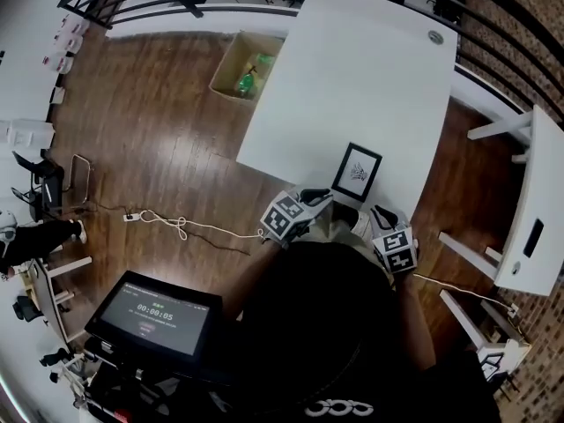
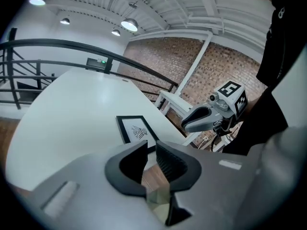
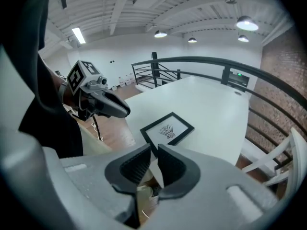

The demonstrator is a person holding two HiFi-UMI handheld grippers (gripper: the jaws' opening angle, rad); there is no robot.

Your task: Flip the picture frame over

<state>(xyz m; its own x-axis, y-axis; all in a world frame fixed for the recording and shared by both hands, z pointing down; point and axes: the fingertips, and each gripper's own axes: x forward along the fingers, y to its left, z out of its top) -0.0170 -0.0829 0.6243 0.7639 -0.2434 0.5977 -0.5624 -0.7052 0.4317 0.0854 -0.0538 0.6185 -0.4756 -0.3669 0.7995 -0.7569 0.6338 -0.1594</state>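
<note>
Picture frame [image 1: 357,172] is lying flat on the white tabletop [image 1: 352,77], close to the edge nearest me, with its black border and small drawing facing up. I am holding both grippers just off that edge, over the wooden floor [image 1: 167,148]. The left gripper [image 1: 315,198] is pointing at the frame's near left corner and the right gripper [image 1: 377,217] is sitting below its near right corner. Neither one seems to be touching the frame.

In the left gripper view, the fingers [image 2: 170,159] are standing slightly apart with a narrow gap and nothing between them; the frame is showing just beyond their tips. In the right gripper view, the fingers [image 3: 173,163] are likewise showing a thin gap and gripping nothing, with the frame lying ahead of them on the tabletop.

Off to the far left of the tabletop, an open cardboard box [image 1: 242,64] is resting on the floor. A white cable [image 1: 181,227] is trailing across the boards, and a dark screen [image 1: 159,314] is glowing at my lower left.
</note>
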